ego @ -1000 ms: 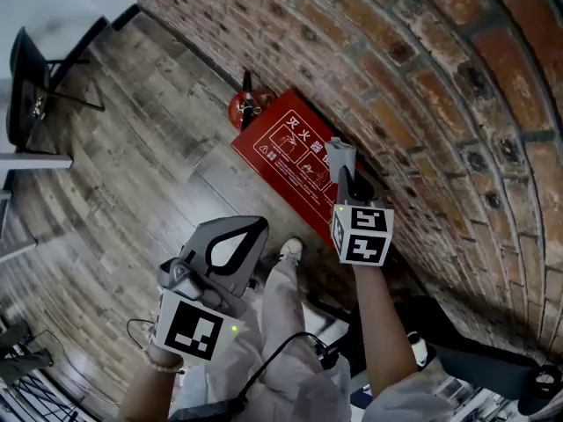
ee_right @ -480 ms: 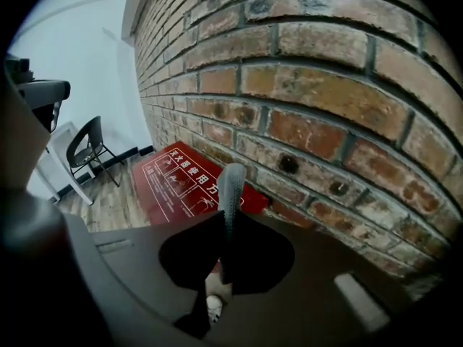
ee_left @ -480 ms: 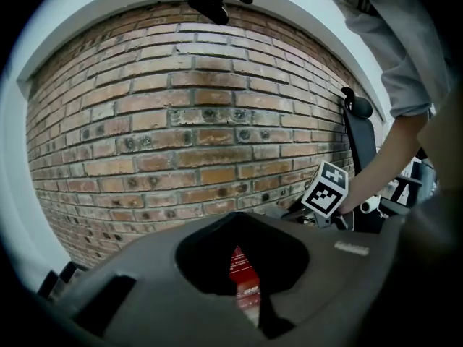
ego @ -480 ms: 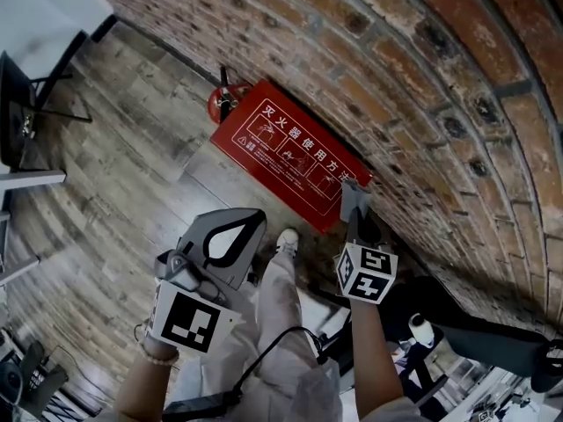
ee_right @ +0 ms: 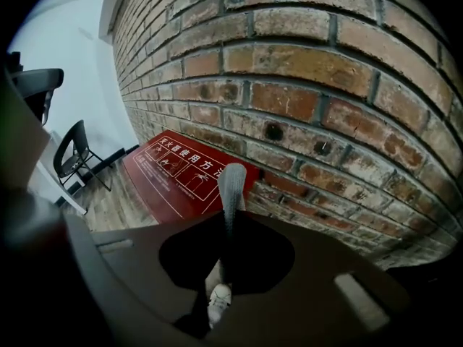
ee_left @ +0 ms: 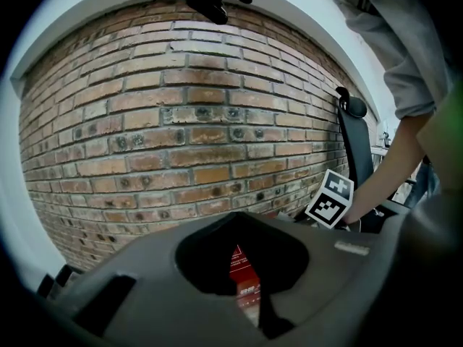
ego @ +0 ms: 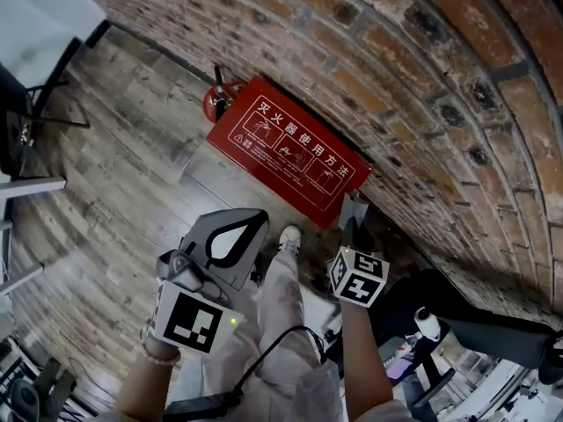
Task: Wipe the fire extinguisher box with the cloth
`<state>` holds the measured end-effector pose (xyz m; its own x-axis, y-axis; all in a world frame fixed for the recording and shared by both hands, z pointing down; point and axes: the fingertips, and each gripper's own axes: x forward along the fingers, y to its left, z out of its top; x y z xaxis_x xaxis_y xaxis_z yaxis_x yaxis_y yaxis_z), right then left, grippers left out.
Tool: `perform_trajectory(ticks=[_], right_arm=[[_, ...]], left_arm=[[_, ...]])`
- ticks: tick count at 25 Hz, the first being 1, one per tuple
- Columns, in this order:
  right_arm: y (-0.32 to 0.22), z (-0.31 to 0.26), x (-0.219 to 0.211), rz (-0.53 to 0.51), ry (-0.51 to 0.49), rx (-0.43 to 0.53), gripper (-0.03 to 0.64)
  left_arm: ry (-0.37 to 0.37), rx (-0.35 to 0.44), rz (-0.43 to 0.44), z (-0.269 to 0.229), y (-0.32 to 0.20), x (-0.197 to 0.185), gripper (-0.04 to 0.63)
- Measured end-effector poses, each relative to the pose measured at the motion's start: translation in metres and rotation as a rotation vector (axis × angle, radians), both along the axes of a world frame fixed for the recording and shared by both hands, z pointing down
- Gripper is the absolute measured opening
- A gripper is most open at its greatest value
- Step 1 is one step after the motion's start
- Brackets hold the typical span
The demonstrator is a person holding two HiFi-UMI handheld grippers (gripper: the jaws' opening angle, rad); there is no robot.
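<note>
sliding the grey cloth [ego: 354,206] off the end of the flat red fire extinguisher box [ego: 286,152]
right gripper [ego: 354,216] pinched it past the edge; left gripper [ego: 251,227] idled, jaws pressed together.

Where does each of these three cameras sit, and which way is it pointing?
Head view: on the person's head, looking down at the red fire extinguisher box by the brick wall; the left gripper, right gripper and legs show.
Left gripper view: on the left gripper, facing the wall; its shut jaws and the person's right arm show.
Right gripper view: on the right gripper, facing the box along the wall; its jaws pinch the cloth.
Shared: head and right gripper views both show box and cloth.
</note>
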<state>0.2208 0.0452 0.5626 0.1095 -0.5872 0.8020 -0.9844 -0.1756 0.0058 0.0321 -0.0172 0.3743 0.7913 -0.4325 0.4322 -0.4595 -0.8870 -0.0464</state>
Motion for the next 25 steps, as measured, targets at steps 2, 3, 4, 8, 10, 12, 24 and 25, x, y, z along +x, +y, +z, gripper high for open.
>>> perform_trajectory(ticks=[2,3,4,8,10,12,24,25], right_arm=[[-0.001,0.003,-0.007,0.012,-0.019,0.001,0.018],[-0.001,0.005,-0.01,0.018,-0.027,0.001,0.018],[-0.002,0.006,-0.012,0.022,-0.034,0.001,0.018],[-0.001,0.011,-0.027,0.004,-0.053,-0.012,0.018],[0.0,0.014,-0.033,-0.006,-0.061,-0.02,0.018],[0.0,0.016,-0.038,-0.003,-0.074,-0.024,0.018],[-0.009,0.028,-0.059,-0.017,-0.115,-0.036,0.018],[-0.01,0.029,-0.061,-0.02,-0.117,-0.038,0.018]], left_arm=[[-0.003,-0.001,0.002,0.001,0.001,-0.002,-0.003],[-0.004,-0.002,0.002,0.001,0.001,-0.003,-0.003],[-0.004,-0.002,0.001,0.002,0.001,-0.003,-0.003],[-0.005,-0.004,-0.005,0.003,0.001,-0.007,-0.003],[-0.003,-0.006,-0.011,0.004,0.002,-0.009,-0.003],[-0.001,-0.007,-0.015,0.004,0.002,-0.011,-0.003],[0.002,-0.015,-0.047,0.008,0.007,-0.026,-0.003],[0.003,-0.014,-0.05,0.007,0.007,-0.027,-0.003]])
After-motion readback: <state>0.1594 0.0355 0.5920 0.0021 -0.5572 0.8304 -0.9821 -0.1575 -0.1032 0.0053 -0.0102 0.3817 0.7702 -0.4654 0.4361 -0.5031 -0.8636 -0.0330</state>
